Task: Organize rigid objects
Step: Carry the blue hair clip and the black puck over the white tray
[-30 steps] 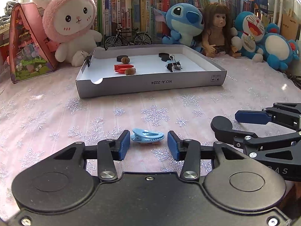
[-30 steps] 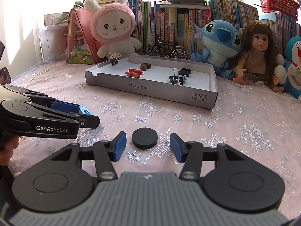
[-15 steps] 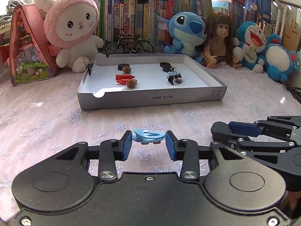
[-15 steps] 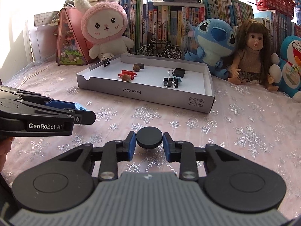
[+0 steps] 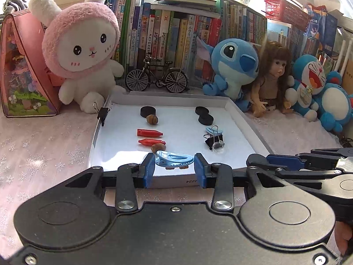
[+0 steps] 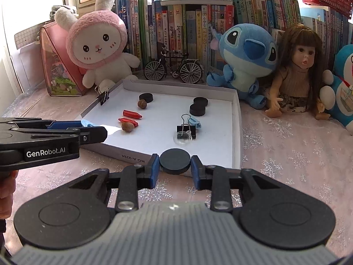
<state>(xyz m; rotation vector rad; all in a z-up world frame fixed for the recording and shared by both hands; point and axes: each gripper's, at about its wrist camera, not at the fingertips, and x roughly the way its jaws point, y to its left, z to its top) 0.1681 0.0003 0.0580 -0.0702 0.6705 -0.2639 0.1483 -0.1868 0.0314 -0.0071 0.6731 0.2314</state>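
Observation:
My left gripper [image 5: 174, 169] is shut on a light blue plastic clip [image 5: 174, 159] and holds it above the near edge of the white cardboard tray [image 5: 123, 154]. My right gripper [image 6: 174, 168] is shut on a black round disc [image 6: 174, 161], held just in front of the tray's near wall [image 6: 132, 153]. In the tray lie black discs [image 5: 147, 111], two red crayons [image 5: 149, 132], two acorns [image 5: 152, 119], a black binder clip [image 5: 214, 142] and another blue clip [image 5: 210, 130]. The left gripper also shows in the right wrist view [image 6: 88, 130].
Plush toys stand behind the tray: a pink rabbit [image 5: 81, 50], a blue Stitch [image 5: 231, 66], a doll [image 5: 273, 75] and Doraemon [image 5: 308, 81]. A model bicycle [image 5: 156, 77], a row of books and a pink house box [image 5: 24, 72] are there too. A binder clip [image 5: 102, 112] grips the tray's left wall.
Both grippers closed on their objects, lifted them off the tablecloth and moved forward toward the tray. The tray now looks much nearer in both views.

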